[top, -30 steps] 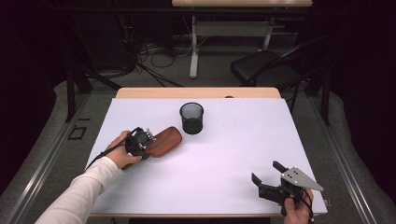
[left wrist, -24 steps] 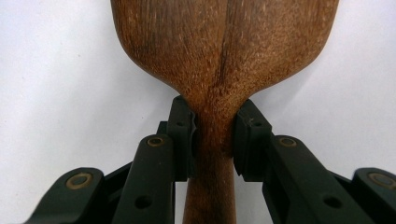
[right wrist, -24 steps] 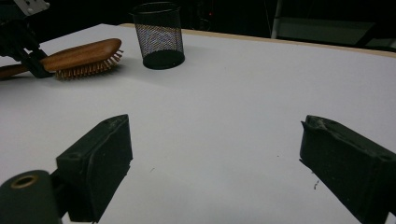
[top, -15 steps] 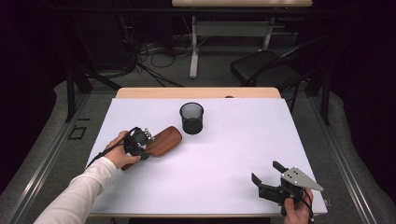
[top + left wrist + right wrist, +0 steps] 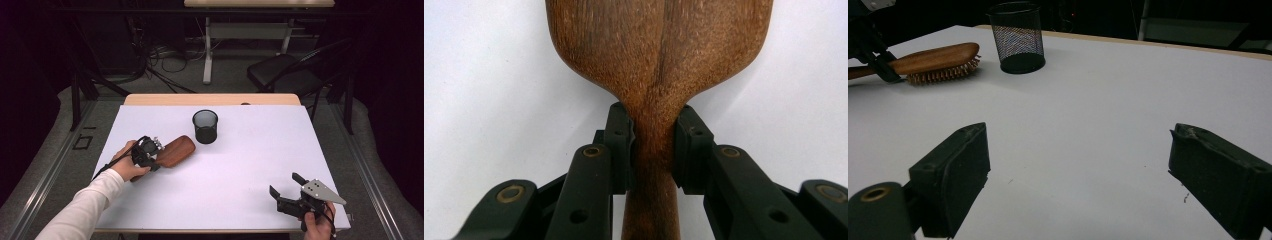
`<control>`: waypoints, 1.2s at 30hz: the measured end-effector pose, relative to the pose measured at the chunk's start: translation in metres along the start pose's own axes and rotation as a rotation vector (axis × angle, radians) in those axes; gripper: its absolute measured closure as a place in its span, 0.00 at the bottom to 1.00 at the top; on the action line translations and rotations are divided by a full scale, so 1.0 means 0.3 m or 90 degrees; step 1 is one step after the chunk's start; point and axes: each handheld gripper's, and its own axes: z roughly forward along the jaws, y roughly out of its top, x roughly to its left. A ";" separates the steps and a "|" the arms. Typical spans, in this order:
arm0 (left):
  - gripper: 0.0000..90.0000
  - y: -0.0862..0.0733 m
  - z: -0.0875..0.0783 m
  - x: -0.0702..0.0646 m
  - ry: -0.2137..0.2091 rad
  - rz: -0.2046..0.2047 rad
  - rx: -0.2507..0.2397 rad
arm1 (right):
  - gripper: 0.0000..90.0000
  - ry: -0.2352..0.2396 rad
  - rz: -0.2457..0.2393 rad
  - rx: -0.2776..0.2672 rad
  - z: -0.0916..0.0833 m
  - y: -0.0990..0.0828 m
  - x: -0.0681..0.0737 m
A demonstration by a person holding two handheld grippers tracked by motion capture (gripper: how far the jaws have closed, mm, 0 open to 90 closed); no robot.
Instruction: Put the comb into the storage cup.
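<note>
- At the white table (image 5: pixel 240 200), we see a person working with a two-jaw gripper in each hand, sleeve and forearm coming in from the bottom left of the high view.
- The left gripper (image 5: pixel 152 155) is clamped on the neck of a wooden hairbrush (image 5: pixel 175 151), which lies on the left part of the table with its head pointing toward the middle.
- In the left gripper view, we watch the two black pads (image 5: pixel 620 145) press against either side of the hairbrush (image 5: pixel 659 65) where the handle narrows below the broad, grained head.
- The right gripper view gives us the brush (image 5: pixel 935 59) from the side: bristles down on the table surface, wooden back up, handle reaching out to the left, where dark parts of the other gripper meet it.
- A black mesh cup (image 5: pixel 205 126) stands upright just beyond the brush head, near it but apart; we see the same cup (image 5: pixel 1016 36) to the right of the brush in the right gripper view.
- The right gripper (image 5: pixel 289 189) sits at the near right corner of the table, well apart from both brush and cup.
- Its jaws stand wide with nothing between them; in its own view we see bare table (image 5: pixel 1128 100) in the gap.
</note>
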 end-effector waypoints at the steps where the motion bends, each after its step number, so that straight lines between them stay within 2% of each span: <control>1: 0.80 -0.003 0.001 0.002 -0.005 -0.005 -0.007 | 0.10 0.000 -0.001 0.000 0.000 0.000 0.000; 17: 0.80 -0.039 0.000 0.010 -0.025 -0.033 -0.061 | 0.10 -0.001 0.002 0.003 0.000 0.000 -0.003; 24: 0.80 -0.053 -0.008 0.018 -0.025 -0.039 -0.070 | 0.10 -0.001 0.002 0.003 0.000 -0.001 -0.003; 36: 0.80 -0.078 -0.018 0.022 -0.033 -0.057 -0.103 | 0.10 -0.001 0.003 0.001 0.001 -0.001 -0.003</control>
